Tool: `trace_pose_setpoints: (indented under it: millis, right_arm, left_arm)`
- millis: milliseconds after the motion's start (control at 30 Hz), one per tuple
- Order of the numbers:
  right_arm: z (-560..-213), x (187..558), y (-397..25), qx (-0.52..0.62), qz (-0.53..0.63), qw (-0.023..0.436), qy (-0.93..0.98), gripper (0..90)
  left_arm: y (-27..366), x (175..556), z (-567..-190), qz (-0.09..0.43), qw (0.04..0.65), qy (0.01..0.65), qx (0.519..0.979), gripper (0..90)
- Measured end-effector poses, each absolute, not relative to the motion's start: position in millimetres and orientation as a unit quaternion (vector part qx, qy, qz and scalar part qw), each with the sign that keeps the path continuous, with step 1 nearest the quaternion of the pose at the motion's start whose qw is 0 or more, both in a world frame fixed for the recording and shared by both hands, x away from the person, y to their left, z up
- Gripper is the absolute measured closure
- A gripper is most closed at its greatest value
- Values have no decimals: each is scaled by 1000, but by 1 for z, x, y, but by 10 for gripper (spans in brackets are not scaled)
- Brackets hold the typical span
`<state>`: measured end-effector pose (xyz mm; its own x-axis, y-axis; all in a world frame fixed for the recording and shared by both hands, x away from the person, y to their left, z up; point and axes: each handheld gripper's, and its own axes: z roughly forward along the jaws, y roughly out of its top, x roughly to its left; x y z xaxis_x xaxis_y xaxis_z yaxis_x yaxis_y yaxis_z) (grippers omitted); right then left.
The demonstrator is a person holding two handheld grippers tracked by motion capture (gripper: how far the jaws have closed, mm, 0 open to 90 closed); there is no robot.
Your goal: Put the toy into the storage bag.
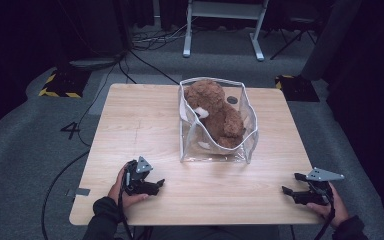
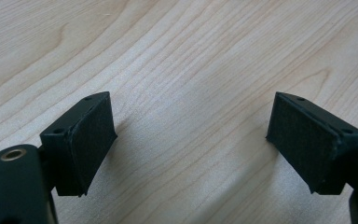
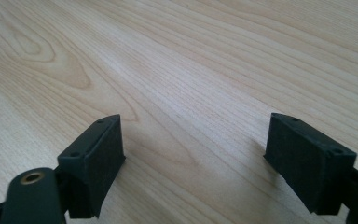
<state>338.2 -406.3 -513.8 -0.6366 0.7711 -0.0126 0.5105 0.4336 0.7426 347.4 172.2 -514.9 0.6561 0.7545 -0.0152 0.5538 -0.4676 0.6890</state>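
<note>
A brown teddy bear (image 1: 215,112) lies inside a clear plastic bag (image 1: 190,145) with white edging, at the middle-back of the wooden table (image 1: 140,115). My left gripper (image 1: 155,184) rests low on the table near the front left, held by a hand; its jaws stand wide apart with only bare wood between them (image 2: 191,126). My right gripper (image 1: 291,184) sits near the front right corner, also open over bare wood (image 3: 193,137). Both grippers are well short of the bag.
The table's front edge runs just behind both hands. Beyond the table, on the grey floor, there are cables (image 1: 150,40), a white desk frame (image 1: 225,25) and yellow-black striped pads (image 1: 60,85).
</note>
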Motion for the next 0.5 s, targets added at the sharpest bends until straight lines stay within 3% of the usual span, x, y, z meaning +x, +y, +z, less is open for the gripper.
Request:
trace_pose_setpoints:
  millis: [500]
  right_arm:
    - [-514, 340, -406, 390, 364, 179, 827, 177]
  left_arm:
    - [172, 347, -515, 148, 339, 388, 844, 151]
